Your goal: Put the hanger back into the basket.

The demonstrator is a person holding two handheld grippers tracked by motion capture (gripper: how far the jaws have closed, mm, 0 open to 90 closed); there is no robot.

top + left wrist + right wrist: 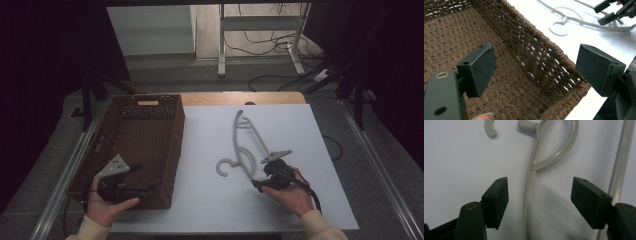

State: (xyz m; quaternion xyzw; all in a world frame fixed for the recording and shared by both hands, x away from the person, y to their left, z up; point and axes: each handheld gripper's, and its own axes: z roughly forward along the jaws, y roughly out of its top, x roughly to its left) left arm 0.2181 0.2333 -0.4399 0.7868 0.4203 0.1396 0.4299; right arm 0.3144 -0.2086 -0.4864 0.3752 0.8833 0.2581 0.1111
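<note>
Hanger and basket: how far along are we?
Done: nothing packed; the wicker basket looks empty. In hand: the right gripper is open astride the grey plastic hanger, which lies on the white table, pads not touching it. The left gripper hovers open over the basket corner. Left: grip, lift, probably place it in the basket.

A lab – dark curtains, floor cables

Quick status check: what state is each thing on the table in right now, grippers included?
Hanger: lying flat on the white table, not gripped.
Basket: upright, nothing visible inside.
Left gripper: open, over the basket's near corner, holding nothing.
Right gripper: open, jaws on either side of the hanger's arm, not pressing on it.
</note>
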